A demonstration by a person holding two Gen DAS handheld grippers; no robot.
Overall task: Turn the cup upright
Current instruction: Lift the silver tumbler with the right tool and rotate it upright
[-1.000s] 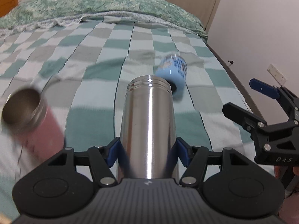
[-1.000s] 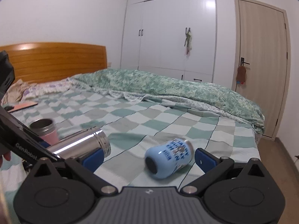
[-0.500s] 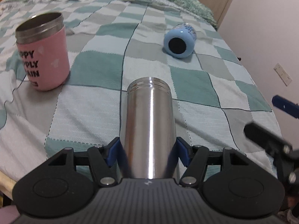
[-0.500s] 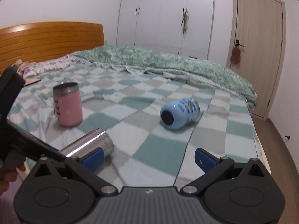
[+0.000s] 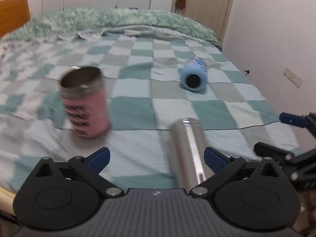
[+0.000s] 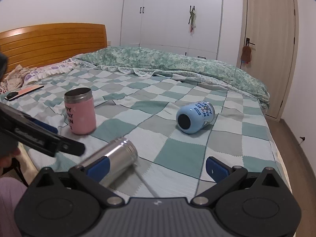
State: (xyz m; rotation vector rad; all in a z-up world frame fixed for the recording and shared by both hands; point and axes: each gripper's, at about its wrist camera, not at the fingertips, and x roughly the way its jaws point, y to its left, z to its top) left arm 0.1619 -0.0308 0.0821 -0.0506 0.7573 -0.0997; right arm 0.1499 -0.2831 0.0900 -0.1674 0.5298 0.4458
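Observation:
A steel cup (image 5: 188, 150) (image 6: 114, 159) lies on its side on the checked bedspread near the front edge. My left gripper (image 5: 157, 158) is open; the steel cup lies beside its right finger (image 5: 214, 159), not clamped. A pink cup (image 5: 85, 102) (image 6: 81, 111) stands upright to the left. A blue cup (image 5: 193, 76) (image 6: 194, 117) lies on its side farther back, base toward me. My right gripper (image 6: 157, 166) is open and empty, low over the bed's front edge; it also shows at the right of the left wrist view (image 5: 280, 136).
A rumpled green quilt (image 6: 177, 63) lies across the far side of the bed. A wooden headboard (image 6: 51, 39) and pillows are at the left. A phone and a flat pink item (image 6: 21, 92) lie on the bed's left. Wall and door are to the right.
My left gripper has opened and let go of the steel cup, which now lies on the bed. The left view has swung; the pink cup stands upright.

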